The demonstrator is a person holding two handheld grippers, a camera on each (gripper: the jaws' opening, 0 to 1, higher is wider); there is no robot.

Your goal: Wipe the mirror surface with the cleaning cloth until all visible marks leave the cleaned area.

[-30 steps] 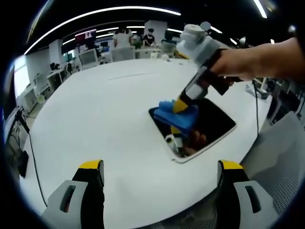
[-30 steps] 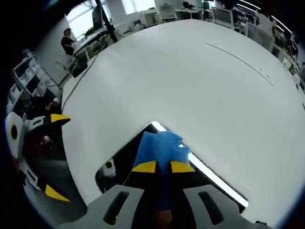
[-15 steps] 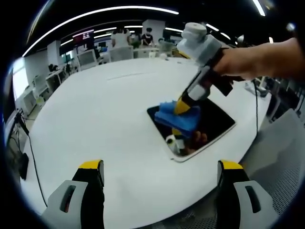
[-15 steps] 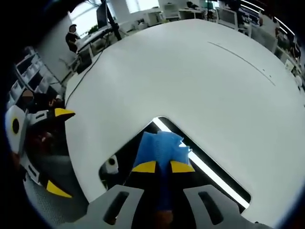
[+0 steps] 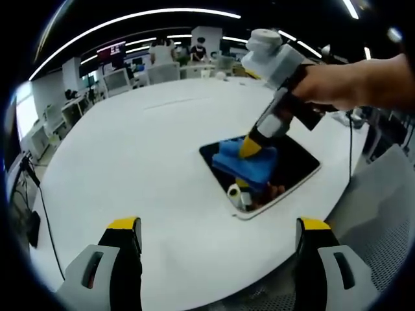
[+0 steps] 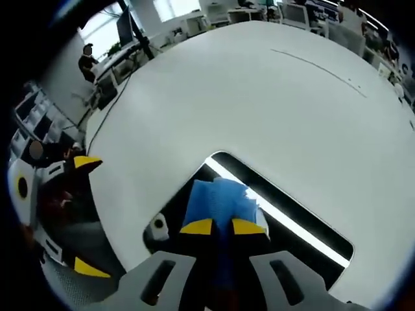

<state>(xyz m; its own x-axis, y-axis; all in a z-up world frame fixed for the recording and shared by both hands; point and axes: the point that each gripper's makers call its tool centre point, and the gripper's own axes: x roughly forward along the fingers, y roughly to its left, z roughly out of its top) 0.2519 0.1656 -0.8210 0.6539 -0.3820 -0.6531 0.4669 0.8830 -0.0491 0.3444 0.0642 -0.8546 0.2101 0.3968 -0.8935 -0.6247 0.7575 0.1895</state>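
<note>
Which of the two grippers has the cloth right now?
The right gripper, shut on the blue cloth over the mirror. The left gripper hangs open above the white table, holding nothing.

Open-plan office seen. Large white table fills the foreground. Long ceiling light strips are lit overhead. Desks with monitors are lined at the far side. A bright window is seen beyond the table.
</note>
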